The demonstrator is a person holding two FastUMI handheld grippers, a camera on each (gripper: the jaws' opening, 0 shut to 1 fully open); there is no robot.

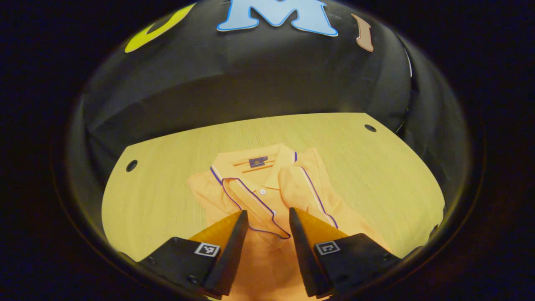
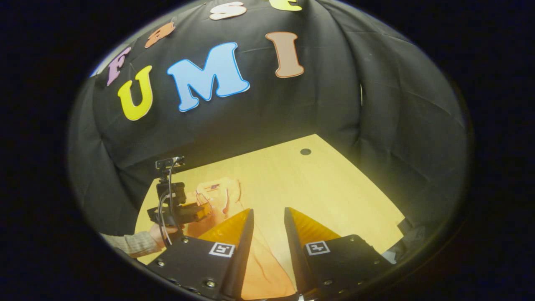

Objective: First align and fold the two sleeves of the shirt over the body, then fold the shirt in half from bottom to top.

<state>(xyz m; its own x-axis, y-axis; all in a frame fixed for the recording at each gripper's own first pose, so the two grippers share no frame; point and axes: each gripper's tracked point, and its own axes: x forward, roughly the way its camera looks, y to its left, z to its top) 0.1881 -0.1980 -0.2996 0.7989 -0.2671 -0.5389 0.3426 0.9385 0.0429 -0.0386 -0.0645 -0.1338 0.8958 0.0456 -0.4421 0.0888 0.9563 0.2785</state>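
Straight ahead of the left claw [image 1: 267, 217], an orange polo shirt [image 1: 259, 188] lies flat on the wooden counter [image 1: 376, 175], collar at the far end, purple-and-white piping running along its trim. Both sleeves sit folded in over the body: one sleeve [image 1: 246, 200] crosses just beyond the claw's left finger, the other sleeve [image 1: 305, 184] lies beyond its right finger. Left claw's fingers stand apart, gripping nothing, with shirt fabric showing through the gap between them and beneath them.

Over to the right gripper view, and the right claw [image 2: 268, 215] is spread apart too, holding nothing. Between and under its fingers runs the shirt's lower edge, with bare counter to the claw's right. Ahead and to its left, the left claw shows again, farther off, poised above the shirt's collar end, with a cable looping down it, held by a hand [image 2: 161, 232] in a checked sleeve [image 2: 129, 242].
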